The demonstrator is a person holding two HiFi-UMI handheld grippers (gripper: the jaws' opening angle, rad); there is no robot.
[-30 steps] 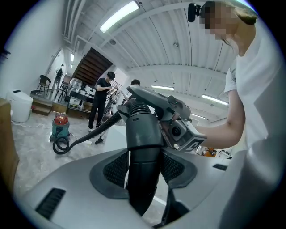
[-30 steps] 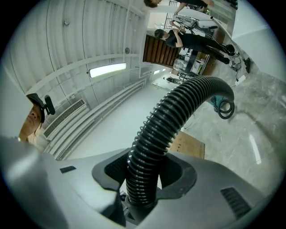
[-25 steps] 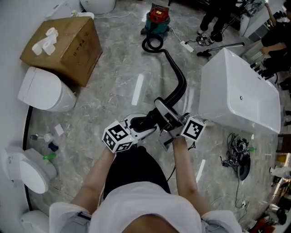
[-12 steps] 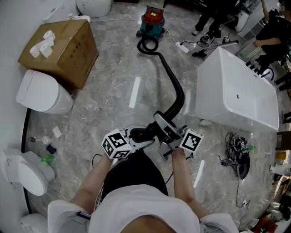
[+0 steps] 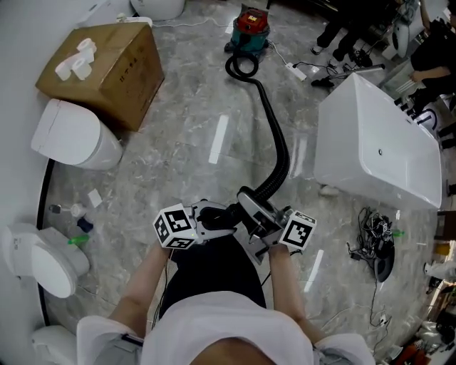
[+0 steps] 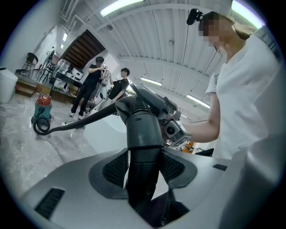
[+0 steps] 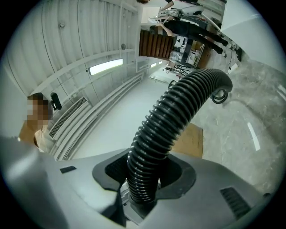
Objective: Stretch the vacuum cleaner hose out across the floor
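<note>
The hose [image 5: 276,139] is held by both hand-held grippers, close in front of the person's body. The left hand-held gripper [image 5: 224,214] is partly closed. Its pads are pressed on the smooth, rigid cuff [image 6: 143,134] at the hose's near end. In the left gripper view the cuff is seen standing between the jaws and filling the gap.

The right hand-held gripper [image 5: 258,214] is just to the right of the left one, and it is likewise clamped partway. The black ribbed part of the hose is gripped there, right beside the cuff, and it is seen in the right gripper view arching up and away from the jaws.

From the right hand-held gripper the hose bends and is carried forward along the floor [image 5: 185,142] in a gentle curve. A small loop is formed at its far end, just short of the red and green vacuum [image 5: 249,21], which stands well ahead of both hand-held grippers.

A white tub [image 5: 385,150] is found ahead and to the right of the right hand-held gripper, near the hose's middle stretch but apart from it. A tangle of cables [image 5: 374,242] lies on the floor farther right. A cardboard box [image 5: 107,64] and a white toilet [image 5: 71,135] are placed ahead and to the left of the left hand-held gripper, well apart from it.
</note>
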